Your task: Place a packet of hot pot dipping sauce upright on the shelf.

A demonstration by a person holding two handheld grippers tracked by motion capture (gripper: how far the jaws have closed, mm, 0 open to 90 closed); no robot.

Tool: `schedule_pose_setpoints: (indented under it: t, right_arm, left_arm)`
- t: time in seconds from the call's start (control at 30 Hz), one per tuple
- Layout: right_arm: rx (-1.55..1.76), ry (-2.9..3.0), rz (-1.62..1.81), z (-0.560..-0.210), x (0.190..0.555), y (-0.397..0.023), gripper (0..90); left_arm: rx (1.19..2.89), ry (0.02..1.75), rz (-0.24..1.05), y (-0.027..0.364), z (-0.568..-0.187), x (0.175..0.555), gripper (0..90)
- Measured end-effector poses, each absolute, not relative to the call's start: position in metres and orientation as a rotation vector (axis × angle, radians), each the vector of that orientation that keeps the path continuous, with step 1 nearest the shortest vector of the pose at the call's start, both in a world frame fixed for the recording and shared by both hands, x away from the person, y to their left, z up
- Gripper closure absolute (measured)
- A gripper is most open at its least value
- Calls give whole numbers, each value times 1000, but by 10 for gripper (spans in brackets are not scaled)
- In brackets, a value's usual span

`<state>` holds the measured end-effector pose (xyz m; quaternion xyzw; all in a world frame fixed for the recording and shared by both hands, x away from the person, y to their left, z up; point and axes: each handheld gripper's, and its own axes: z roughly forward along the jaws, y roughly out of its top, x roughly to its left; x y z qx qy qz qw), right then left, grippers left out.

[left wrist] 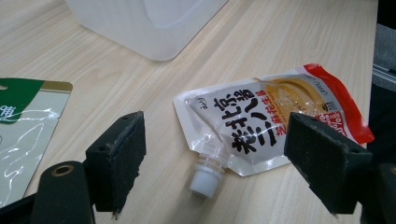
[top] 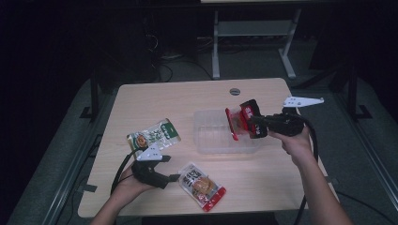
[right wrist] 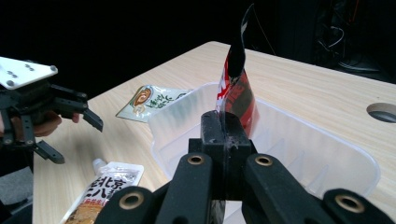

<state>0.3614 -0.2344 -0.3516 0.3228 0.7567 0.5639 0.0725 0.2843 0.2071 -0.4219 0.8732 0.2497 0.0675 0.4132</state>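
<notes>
Dark room all round, with only the pale wooden tabletop [top: 155,101] lit. At its middle sits a clear plastic tub [top: 211,136], the landmark for everything else. Right tongs [top: 251,123] are clamped tight on a red and black sauce pouch [top: 241,123], held edge-up over the tub's right end, presumably so it can drop straight in. Left tongs [top: 172,177] stand wide open and empty, aimed at a white spouted sauce pouch with a red end [top: 202,186] lying flat in front of the tub. A green and white pouch [top: 154,135] lies left of it.
</notes>
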Motion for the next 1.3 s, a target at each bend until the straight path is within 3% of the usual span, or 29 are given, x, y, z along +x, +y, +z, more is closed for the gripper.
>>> schedule_pose_setpoints:
  t: [1.3]
  right_arm:
    - [1075, 2363, 1506, -393, 379, -201, 895]
  left_arm:
    - [2266, 608, 157, 206, -430, 288, 171]
